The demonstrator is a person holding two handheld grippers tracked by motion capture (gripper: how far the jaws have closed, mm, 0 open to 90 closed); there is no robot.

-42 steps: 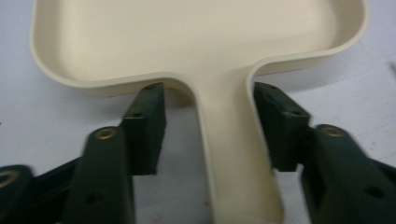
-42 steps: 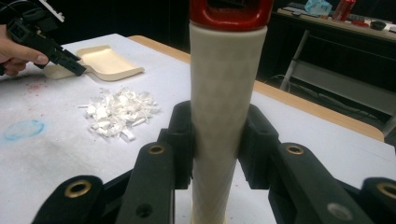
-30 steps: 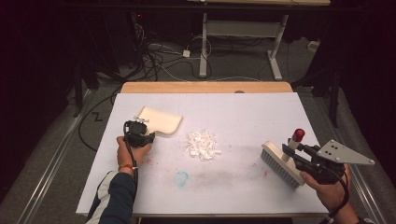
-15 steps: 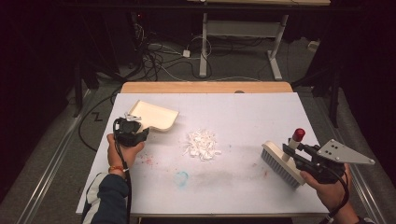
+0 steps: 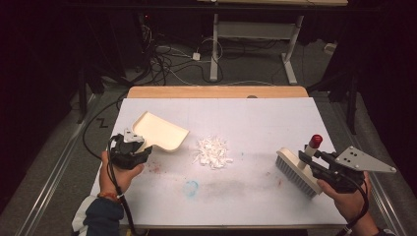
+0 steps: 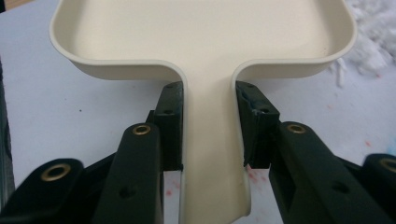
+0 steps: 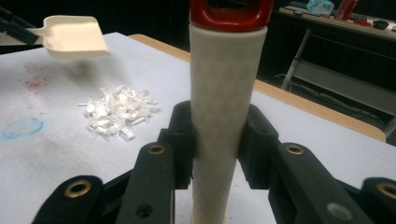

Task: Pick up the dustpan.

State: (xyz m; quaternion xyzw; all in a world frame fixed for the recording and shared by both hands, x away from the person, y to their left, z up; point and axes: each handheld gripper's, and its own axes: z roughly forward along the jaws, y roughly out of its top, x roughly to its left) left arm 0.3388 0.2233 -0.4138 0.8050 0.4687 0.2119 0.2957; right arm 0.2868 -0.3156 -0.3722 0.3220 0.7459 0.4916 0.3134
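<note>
I have my left gripper (image 5: 132, 150) clamped on the flat handle of the cream dustpan (image 5: 161, 131), both pads pressed against the handle's sides just below where it widens into the tray, so the pan cannot swivel when I tilt it. The pan hangs off the white table (image 5: 255, 118) with a shadow under it in the right gripper view, its open mouth turned toward the heap of white paper scraps (image 5: 213, 152) near the table's middle. My right gripper (image 5: 322, 164) is closed on the pale, red-capped handle of the brush (image 5: 297, 172), gripping partway down the shaft to give a firm hold for sweeping. The brush sits on the far side of the scraps from the pan, well apart from them, bristles low toward the table. I judge the layout is meant for sweeping: pan on one side, brush on the other, scraps between.
</note>
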